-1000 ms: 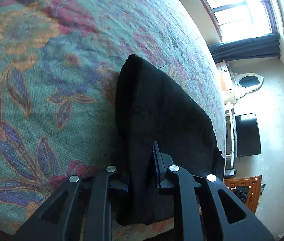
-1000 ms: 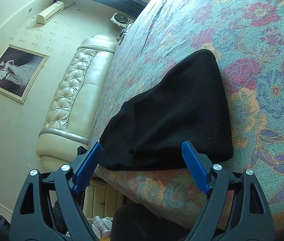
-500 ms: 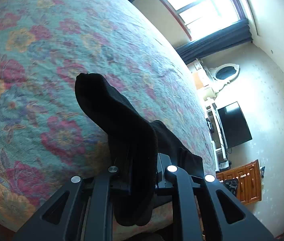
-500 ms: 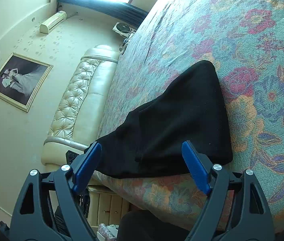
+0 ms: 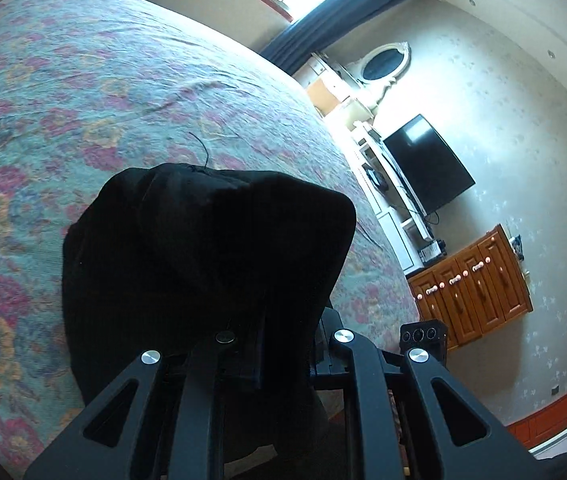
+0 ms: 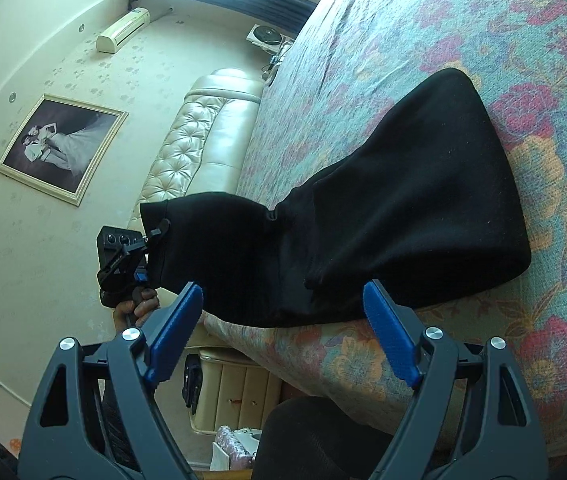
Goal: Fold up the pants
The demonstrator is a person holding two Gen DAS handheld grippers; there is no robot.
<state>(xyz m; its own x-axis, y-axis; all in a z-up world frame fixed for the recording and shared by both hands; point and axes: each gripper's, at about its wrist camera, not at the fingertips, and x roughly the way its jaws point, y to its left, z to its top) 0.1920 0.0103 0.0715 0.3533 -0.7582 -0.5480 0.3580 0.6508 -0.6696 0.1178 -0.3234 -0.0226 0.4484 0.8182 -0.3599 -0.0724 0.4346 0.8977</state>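
Note:
The black pants point(image 6: 411, 216) lie partly folded on the flowered bedspread point(image 6: 483, 20) near the bed's front edge. My left gripper point(image 5: 279, 344) is shut on one end of the pants point(image 5: 211, 264) and holds it lifted off the bed; the cloth drapes over and hides its fingertips. In the right wrist view that left gripper point(image 6: 151, 240) shows at the left, held by a hand, with the raised cloth end. My right gripper point(image 6: 283, 332) is open and empty, its blue pads point(image 6: 389, 336) just short of the pants' near edge.
The bedspread point(image 5: 83, 100) stretches far beyond the pants. A cream tufted headboard point(image 6: 203, 128) and a framed picture point(image 6: 61, 148) are to the left. A wall television point(image 5: 427, 164) and a wooden cabinet point(image 5: 471, 284) stand past the bed's other side.
My left gripper has lifted its end of the pants up off the bed and swung it, so the cloth hangs raised. The right gripper has stayed open and nearly still.

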